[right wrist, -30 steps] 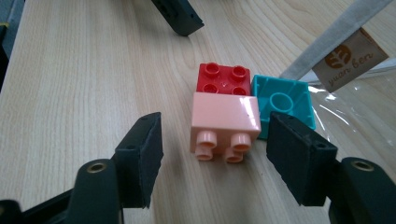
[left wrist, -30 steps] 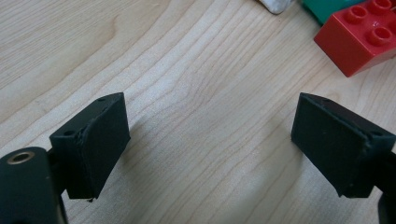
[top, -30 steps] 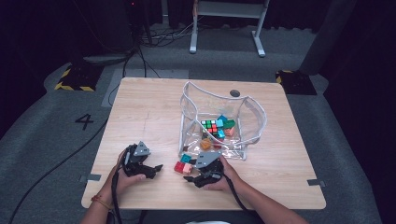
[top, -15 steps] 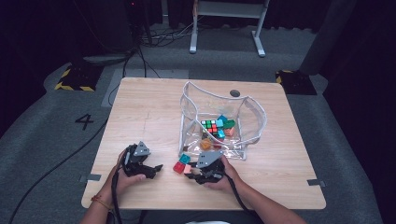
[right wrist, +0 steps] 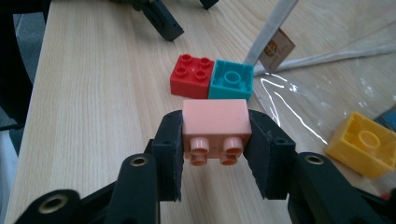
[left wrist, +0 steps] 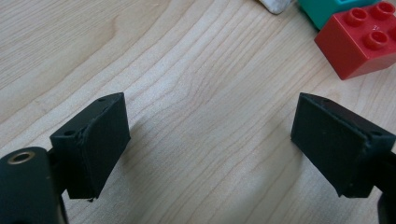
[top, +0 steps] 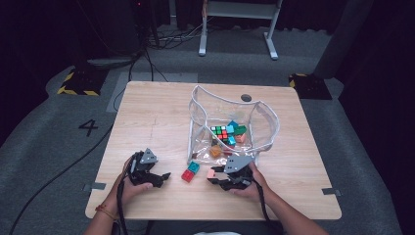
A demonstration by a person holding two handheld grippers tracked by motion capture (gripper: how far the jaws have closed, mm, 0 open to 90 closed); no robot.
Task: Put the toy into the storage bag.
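You've got the pink plastic building brick (right wrist: 215,122) clamped in your right gripper (right wrist: 215,156), studs toward the camera, held just above the light wooden table (top: 156,117). Its jaws have just closed on it. Next, I'd judge: carry it to the clear plastic bag (top: 266,122) and drop it in. Your left gripper (left wrist: 210,140) idles, jaws apart, near the red brick (left wrist: 362,42) and teal brick (right wrist: 231,79).
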